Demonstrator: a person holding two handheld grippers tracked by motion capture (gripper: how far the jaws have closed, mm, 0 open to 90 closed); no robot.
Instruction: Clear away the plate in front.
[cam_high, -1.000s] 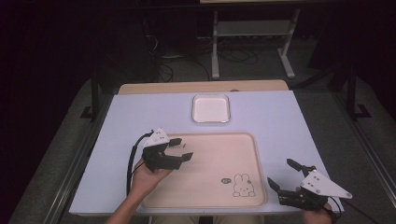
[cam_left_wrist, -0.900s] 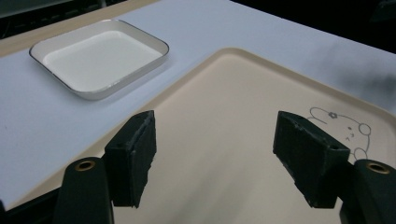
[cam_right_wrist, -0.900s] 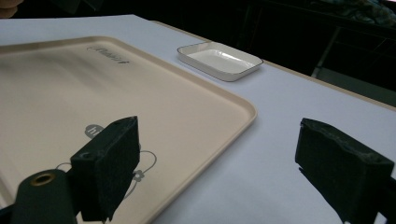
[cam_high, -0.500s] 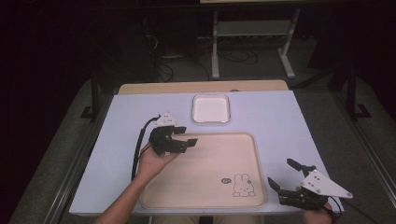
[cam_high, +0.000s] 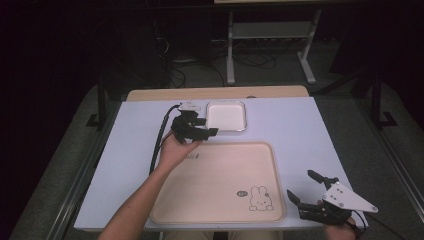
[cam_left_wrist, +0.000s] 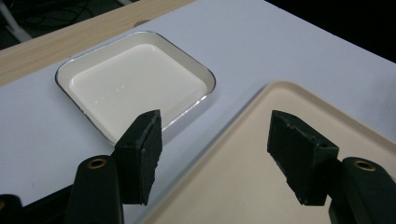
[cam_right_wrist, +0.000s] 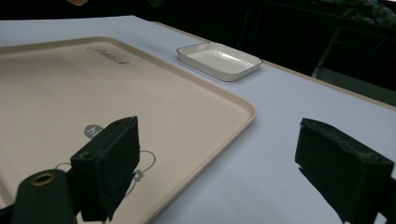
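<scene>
- High view: the left forearm reaches from the near edge diagonally up the counter (cam_high: 300, 125), covered with a pale lavender-white sheet; the hand (cam_high: 176, 150) is wrapped under the black left tongs (cam_high: 202, 129), which point right, at the left edge of the small white square dish with a thin dark rim (cam_high: 226, 116). The jaws have just been closing a little, yet stand well apart with nothing between them.
- That dish lies at the far middle of the counter, just beyond the far edge of the large beige rectangular plastic tray with a rabbit drawing (cam_high: 220, 180). One dish, one tray.
- The right tongs (cam_high: 302, 190), black with a grey three-cornered plate, sit at the near right corner of the counter, just right of the tray; the jaws gape, empty, pointing left and away.
- Left gripper view: the two black pads (cam_left_wrist: 140, 149) stand wide over the gap between the dish (cam_left_wrist: 135, 84) and the tray's corner (cam_left_wrist: 280, 98); no pad touches either.
- Right gripper view: the two pads (cam_right_wrist: 109, 163) are spread wide, held low and level; the left pad is over the tray (cam_right_wrist: 116, 93), the right over bare counter, with the dish (cam_right_wrist: 219, 59) well beyond.
</scene>
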